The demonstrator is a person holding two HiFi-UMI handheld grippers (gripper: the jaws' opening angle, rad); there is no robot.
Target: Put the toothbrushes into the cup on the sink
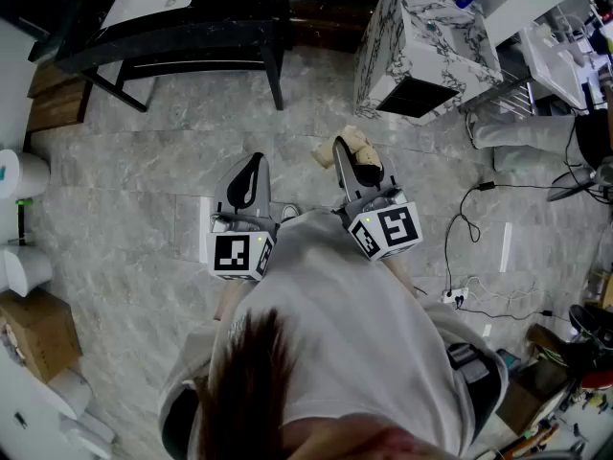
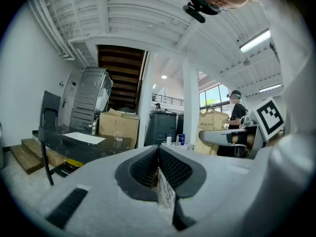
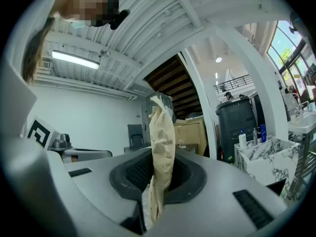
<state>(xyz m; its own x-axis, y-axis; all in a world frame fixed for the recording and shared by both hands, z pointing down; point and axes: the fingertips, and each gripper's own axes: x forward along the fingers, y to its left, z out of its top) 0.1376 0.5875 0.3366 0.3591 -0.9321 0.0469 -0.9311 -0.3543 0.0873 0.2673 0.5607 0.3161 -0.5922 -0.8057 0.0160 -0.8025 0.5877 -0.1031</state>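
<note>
The right gripper (image 3: 159, 174) is clamped on a beige paper packet (image 3: 163, 132), perhaps a wrapped toothbrush. The left gripper (image 2: 158, 159) is closed, empty. The marbled cabinet (image 1: 421, 36) stands well ahead; I recognise no cup on it. Approach it with firm, level grip.

Floor (image 1: 316, 94) lies open between black table (image 1: 182, 36) and marble cabinet (image 1: 421, 36).
</note>
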